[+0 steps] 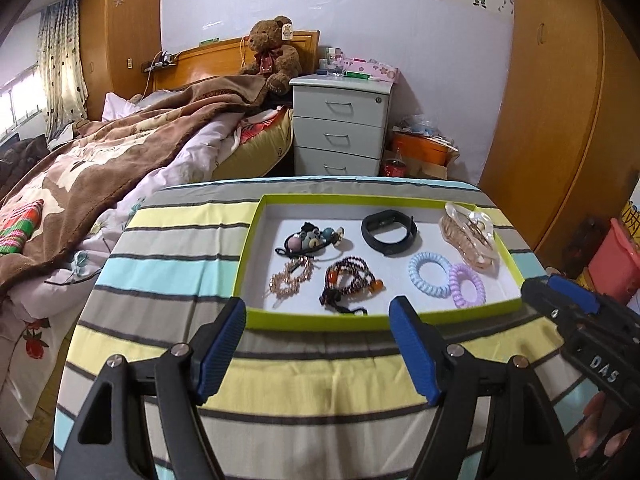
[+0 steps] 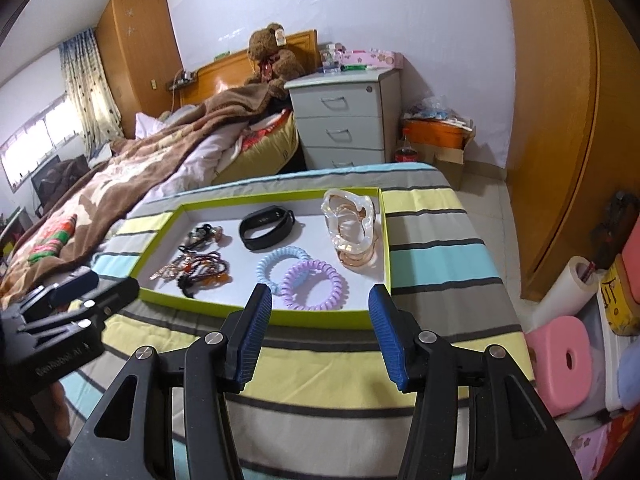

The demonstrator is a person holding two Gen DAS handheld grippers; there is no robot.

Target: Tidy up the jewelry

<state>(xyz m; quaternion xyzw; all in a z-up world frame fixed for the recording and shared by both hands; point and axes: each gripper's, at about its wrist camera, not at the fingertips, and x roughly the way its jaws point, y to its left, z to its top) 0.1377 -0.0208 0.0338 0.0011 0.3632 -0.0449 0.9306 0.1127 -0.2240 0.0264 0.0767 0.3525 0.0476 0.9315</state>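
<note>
While I am holding both tools back over the near side of the striped table [image 1: 168, 248], the left gripper [image 1: 316, 344] is hanging with its jaws apart and nothing between them, and the right gripper [image 2: 320, 332] is likewise standing open and empty. Both are sitting just short of the near rim of the green-edged tray [image 1: 256, 216].

Going inward, I am seeing the purple coil tie [image 2: 313, 286] and the blue coil tie [image 2: 280, 266] lying touching each other near the front rim, with the dark beaded bracelet [image 1: 350, 284] and the pale gold chain [image 1: 290, 278] to their left. Further back, the black wristband [image 1: 388, 230] is lying flat, the charm hair tie [image 1: 312, 238] is sitting at the far left, and the clear hair claw [image 2: 354, 228] is resting against the tray's right wall.

I am judging the task nearly done: every piece I can make out is lying inside the tray, none on the cloth. What may be left is spacing the overlapped pieces.

For moving, the table is offering bare cloth on both sides of the tray, though its right edge is dropping off near the wardrobe [image 2: 560, 120], and the bed [image 1: 100, 184] is crowding the left.
</note>
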